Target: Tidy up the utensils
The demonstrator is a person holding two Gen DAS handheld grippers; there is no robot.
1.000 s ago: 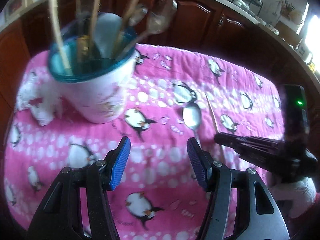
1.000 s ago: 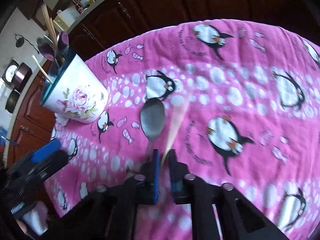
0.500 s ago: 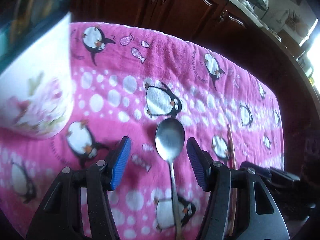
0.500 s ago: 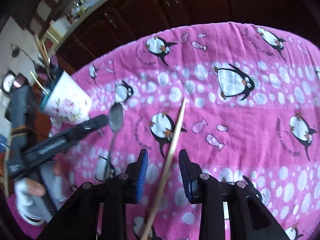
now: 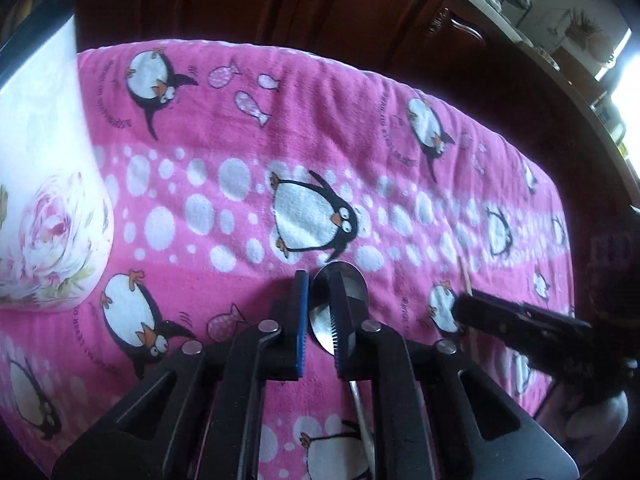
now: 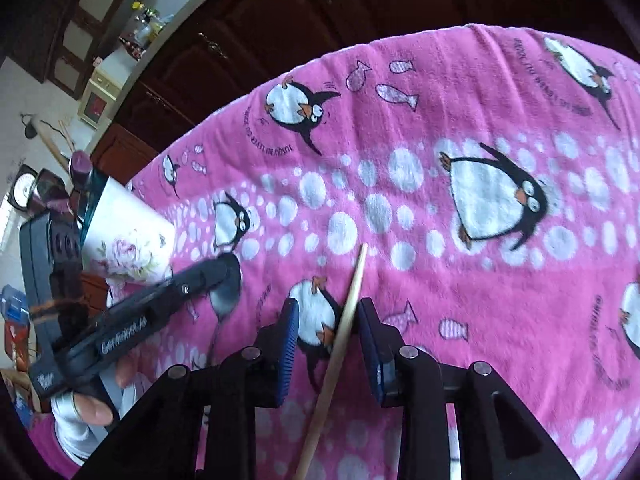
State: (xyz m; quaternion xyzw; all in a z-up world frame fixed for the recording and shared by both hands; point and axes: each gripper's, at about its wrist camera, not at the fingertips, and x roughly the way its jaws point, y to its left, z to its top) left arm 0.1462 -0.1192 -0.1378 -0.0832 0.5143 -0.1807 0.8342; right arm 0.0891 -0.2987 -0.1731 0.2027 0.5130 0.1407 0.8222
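Note:
A metal spoon (image 5: pixel 322 322) lies on the pink penguin towel (image 5: pixel 320 140). My left gripper (image 5: pixel 320 300) has closed its jaws around the spoon's bowl. A wooden chopstick (image 6: pixel 344 328) lies on the towel between the open fingers of my right gripper (image 6: pixel 326 326), nearer the right pad. The white floral utensil cup (image 5: pixel 44 200) stands at the left edge of the left wrist view. In the right wrist view the cup (image 6: pixel 128 240) holds several utensils, and the left gripper (image 6: pixel 160 304) covers part of the spoon (image 6: pixel 224 296).
Dark wooden cabinets (image 5: pixel 360 12) stand behind the table's far edge. The right gripper's body (image 5: pixel 528 332) shows at the right of the left wrist view, over the chopstick's tip (image 5: pixel 464 276). The towel (image 6: pixel 480 240) covers the tabletop.
My left gripper moved from the cup to the spoon and closed its jaws on the spoon's bowl. My right gripper opened around the chopstick and stays over it.

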